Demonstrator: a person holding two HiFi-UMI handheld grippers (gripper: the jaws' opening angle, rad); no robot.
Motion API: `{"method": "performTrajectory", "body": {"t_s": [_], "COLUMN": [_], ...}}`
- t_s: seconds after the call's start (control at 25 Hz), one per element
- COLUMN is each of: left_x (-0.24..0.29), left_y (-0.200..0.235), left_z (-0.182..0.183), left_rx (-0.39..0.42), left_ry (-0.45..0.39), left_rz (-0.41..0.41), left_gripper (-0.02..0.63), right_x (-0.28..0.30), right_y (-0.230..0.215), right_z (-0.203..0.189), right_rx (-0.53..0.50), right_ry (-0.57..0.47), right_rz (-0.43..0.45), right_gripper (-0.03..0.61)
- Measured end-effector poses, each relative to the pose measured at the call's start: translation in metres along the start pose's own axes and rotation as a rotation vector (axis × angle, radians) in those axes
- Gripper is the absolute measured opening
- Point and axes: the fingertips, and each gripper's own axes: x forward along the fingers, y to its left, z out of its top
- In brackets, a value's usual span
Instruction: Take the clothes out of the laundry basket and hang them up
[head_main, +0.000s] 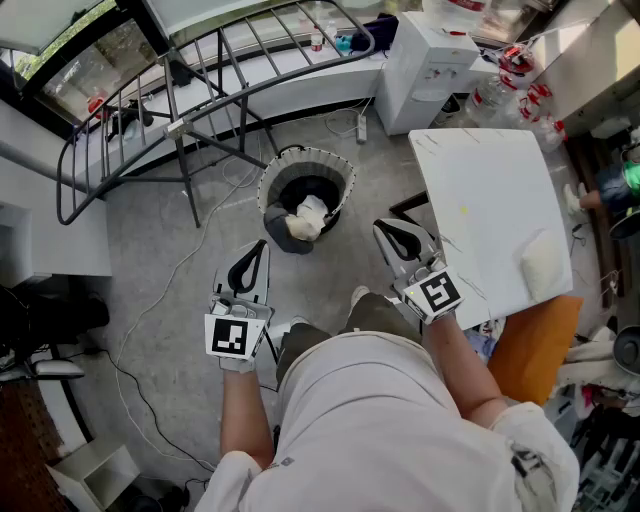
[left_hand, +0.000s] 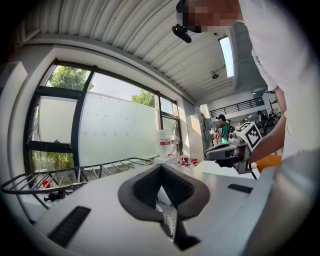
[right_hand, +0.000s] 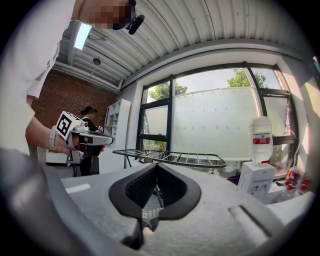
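Left gripper (head_main: 262, 246): jaws clenched, pads together, nothing between them. Right gripper (head_main: 386, 230): likewise clenched, empty. Both are held approx. level, side by side in front of the person's torso and apart from each other, over the floor (head_main: 160, 230); each shows in the other's gripper view.

Basket (head_main: 345, 180): round, upright on the floor, ahead of the grippers and between their lines. It touches neither.

Clothes (head_main: 305, 218): a pale bundle lying in the bottom of the basket, toward its near side. No jaw is in contact w/ it.

Rack (head_main: 200, 80): metal drying rack standing beyond the basket, to the left in the head view. Its bars also show ahead in both gripper views.

Table (head_main: 490, 200): white top on the person's right; the right gripper is just beside its near left edge.

Box (right_hand: 256, 181): white, w/ a bottle (right_hand: 261, 140) upright on it, at the right in the right gripper view.
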Motion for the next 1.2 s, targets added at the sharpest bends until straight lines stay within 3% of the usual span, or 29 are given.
{"method": "performTrajectory", "body": {"t_s": [0.12, 0.36, 0.6, 0.84, 1.04, 1.2], "left_x": [0.030, 0.087, 0.125, 0.160, 0.198, 0.227], "left_y": [-0.021, -0.052, -0.068, -0.062, -0.035, -0.009], "left_z": [0.009, 0.007, -0.031, -0.083, -0.138, -0.183], "left_rx": [-0.022, 0.034, 0.058, -0.048, -0.135, -0.198], "left_ry": [-0.026, 0.023, 0.164, 0.275, 0.365, 0.452], "left_rz": [-0.003, -0.017, 0.010, -0.017, -0.064, -0.119], "left_gripper": [0.002, 0.002, 0.002, 0.003, 0.006, 0.080], "right_x": [-0.010, -0.025, -0.034, -0.031, -0.009, 0.023], "right_y": [-0.027, -0.083, -0.128, -0.165, -0.190, -0.211], "right_z": [-0.001, -0.003, -0.023, -0.088, -0.117, -0.133], "right_rx": [-0.011, -0.052, -0.054, 0.068, 0.105, 0.154], "right_ry": [-0.008, -0.058, -0.081, 0.128, 0.223, 0.280], "right_rz": [-0.010, -0.019, 0.000, -0.081, -0.130, -0.171], "right_gripper": [0.006, 0.006, 0.006, 0.006, 0.007, 0.006]}}
